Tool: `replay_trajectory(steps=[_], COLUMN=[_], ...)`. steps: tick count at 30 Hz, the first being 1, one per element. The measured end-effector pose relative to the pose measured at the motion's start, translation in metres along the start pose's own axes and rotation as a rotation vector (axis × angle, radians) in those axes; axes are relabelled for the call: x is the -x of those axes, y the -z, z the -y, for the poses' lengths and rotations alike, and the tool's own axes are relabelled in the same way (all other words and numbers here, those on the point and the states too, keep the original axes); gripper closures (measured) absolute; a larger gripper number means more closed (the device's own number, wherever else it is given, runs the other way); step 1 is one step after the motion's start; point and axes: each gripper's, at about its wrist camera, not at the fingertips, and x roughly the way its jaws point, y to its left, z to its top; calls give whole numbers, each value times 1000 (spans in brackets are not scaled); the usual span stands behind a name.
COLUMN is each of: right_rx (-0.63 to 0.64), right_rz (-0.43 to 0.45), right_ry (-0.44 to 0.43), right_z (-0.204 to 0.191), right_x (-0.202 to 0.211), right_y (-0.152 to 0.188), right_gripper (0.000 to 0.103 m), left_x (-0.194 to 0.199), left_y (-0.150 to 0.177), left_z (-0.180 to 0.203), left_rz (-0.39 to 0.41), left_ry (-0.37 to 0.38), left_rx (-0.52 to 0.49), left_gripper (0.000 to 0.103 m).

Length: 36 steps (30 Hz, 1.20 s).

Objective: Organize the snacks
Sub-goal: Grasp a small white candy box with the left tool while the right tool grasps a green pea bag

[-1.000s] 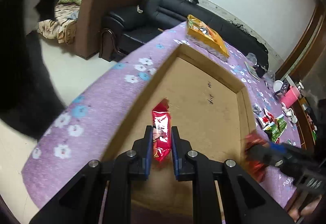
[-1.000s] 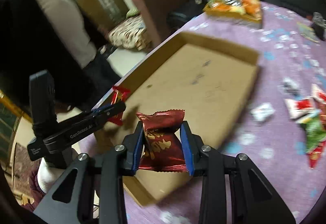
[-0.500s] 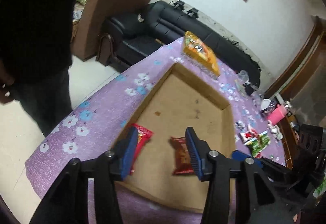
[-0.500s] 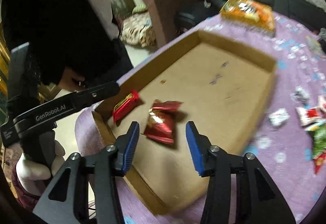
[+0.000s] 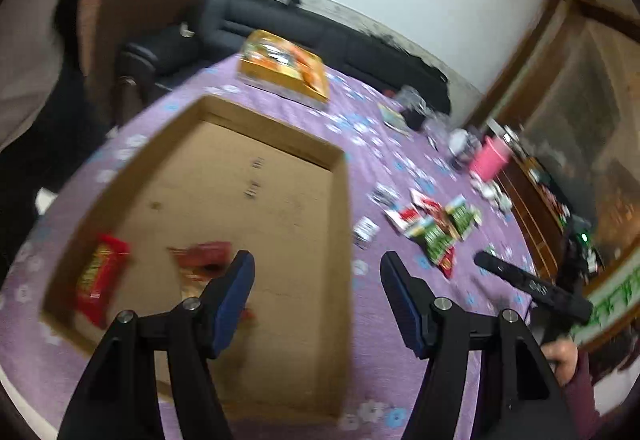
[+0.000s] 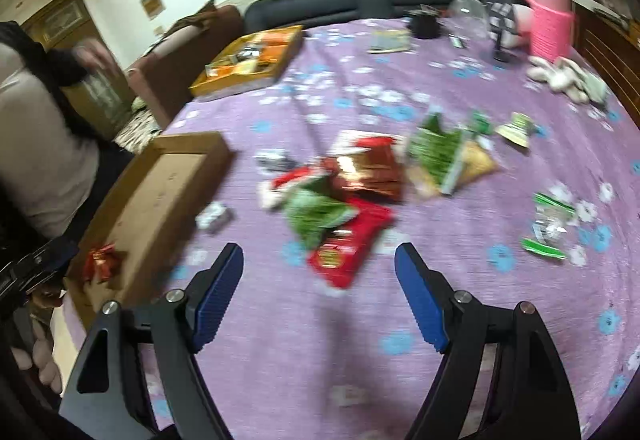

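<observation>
A shallow cardboard box (image 5: 248,144) lies on a purple flowered tablecloth (image 6: 440,280). Two red snack packets lie in its near left corner: a bright red one (image 5: 98,274) and a darker red one (image 5: 200,264). The box also shows at the left of the right wrist view (image 6: 192,148), with a red packet (image 6: 102,260) in it. My left gripper (image 5: 316,292) is open and empty above the box's near right edge. My right gripper (image 6: 318,294) is open and empty above the cloth, just short of a pile of red and green packets (image 6: 348,192). The pile also shows in the left wrist view (image 5: 434,228).
A yellow tray of snacks (image 5: 286,64) lies at the table's far side. A pink cup (image 6: 550,28), a glass (image 6: 466,14) and small white items (image 6: 564,78) stand at the far right. More green packets (image 6: 550,224) lie right. A person stands to the left (image 6: 36,136).
Both grippers let go of their red packets, which now lie in the box. Both have opened wide and swung right, the right one over to the pile of loose packets.
</observation>
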Motion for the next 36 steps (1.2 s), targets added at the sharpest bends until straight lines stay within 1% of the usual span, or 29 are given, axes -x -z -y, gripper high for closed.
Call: replay_trajectory(steps=[2,4,6,9,12,15,17,18,19,20,22,24,25,26,32,34,36], right_rx=[-4,7,47,156,263,339,367,373,372,358,314,267,243,216,104,81,70], right_rz=[1,9,23,60,63,41,19,24,26,28,28,32,39,50,78,79,79], right_ry=[5,6,6,23,41,82,122,148,156,151,120,84,68,49,-57,-86,-107], right_z=[7,5,-1,-23,-44,-58,-61,-61,-60,-58,-49,-42,-38,-34,-17,-13,-12], right_x=[-6,-6,-8,-17,-33,-51,-64,-67,-67,-66,-62,-55,-52,-48,-35,-35,-34], right_y=[-2,-3,-5,-9,-14,-14,-13,-12,-13,-14,-15,-14,-13,-12,-13,-15,-15], right_gripper=[24,24,24,24,24,32,51,54,62,66,67,68,68,68,68,68,68], left_x=[-6,-13,-18,-25,-32,-35,-39,-42,-46,-50,-64,-77,-86,-94,-136,-147,-154], left_y=[2,3,5,7,7,4,0,-2,-4,-6,-7,-10,-11,-13,-22,-24,-24], left_z=[11,22,32,41,48,58,66,71,76,82,94,99,101,102,98,95,95], left_rz=[-17,-38,-54,-72,-83,-77,-74,-76,-80,-83,-101,-126,-149,-169,-250,-300,-335], left_ry=[10,22,29,31,23,9,-1,-5,-7,-6,-14,-16,-8,-8,-72,-87,-120], left_rx=[-29,-55,-78,-95,-113,-163,-225,-255,-290,-326,-408,-447,-461,-471,-495,-482,-488], left_gripper=[38,38,38,38,38,38,38,38,38,38,39,51,63,65,65,65,65])
